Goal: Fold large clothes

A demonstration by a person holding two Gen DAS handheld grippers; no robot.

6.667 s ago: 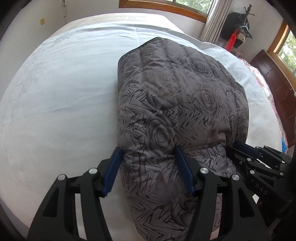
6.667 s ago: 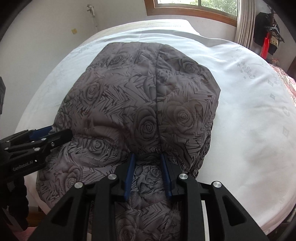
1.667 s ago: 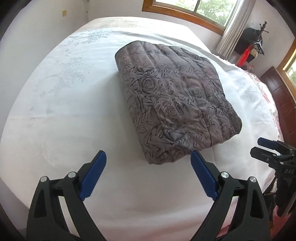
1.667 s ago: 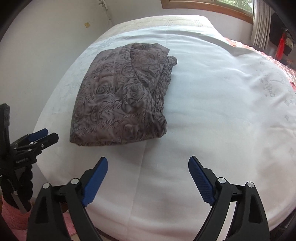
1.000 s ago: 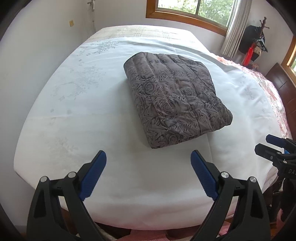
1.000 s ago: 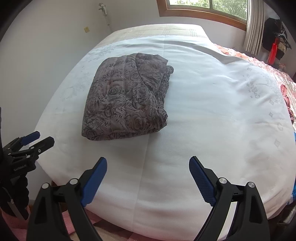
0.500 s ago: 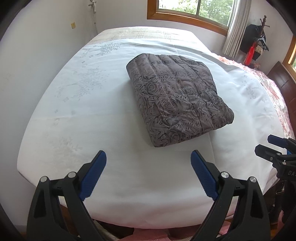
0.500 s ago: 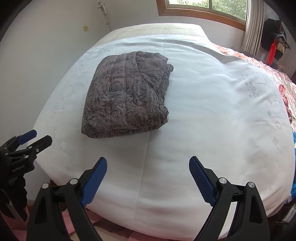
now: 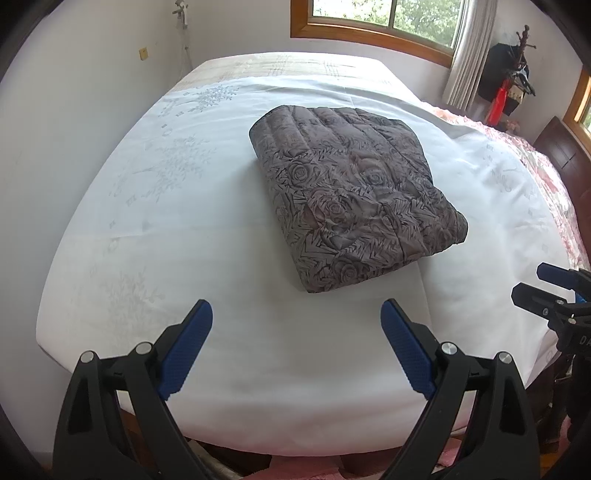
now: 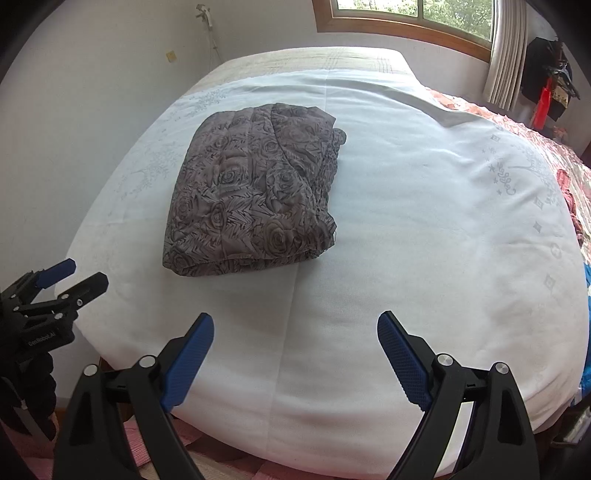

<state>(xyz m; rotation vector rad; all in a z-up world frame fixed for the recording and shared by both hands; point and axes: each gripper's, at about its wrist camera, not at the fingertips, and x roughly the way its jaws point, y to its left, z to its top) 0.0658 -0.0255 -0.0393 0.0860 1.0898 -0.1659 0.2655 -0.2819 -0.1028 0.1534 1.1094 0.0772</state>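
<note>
A grey quilted garment with a rose print (image 9: 354, 192) lies folded into a thick rectangle on the white bed sheet (image 9: 184, 221); in the right wrist view the garment (image 10: 255, 199) sits left of centre. My left gripper (image 9: 295, 314) hangs open over the bed's near edge, well short of the garment, nothing between its blue pads. My right gripper (image 10: 295, 325) is open too, also back from the garment. Each gripper shows at the side of the other's view, the right gripper (image 9: 546, 288) and the left gripper (image 10: 70, 277).
The bed fills both views, with a white wall (image 9: 74, 110) on the left. A wooden-framed window (image 9: 376, 26) and curtain (image 9: 465, 55) stand behind. A floral cover (image 10: 554, 147) lies on the right side. Pink floor matting (image 10: 140, 443) shows below the bed edge.
Both grippers let go of the garment, opened wide and drew back and upward from it. The folded garment stays put on the sheet.
</note>
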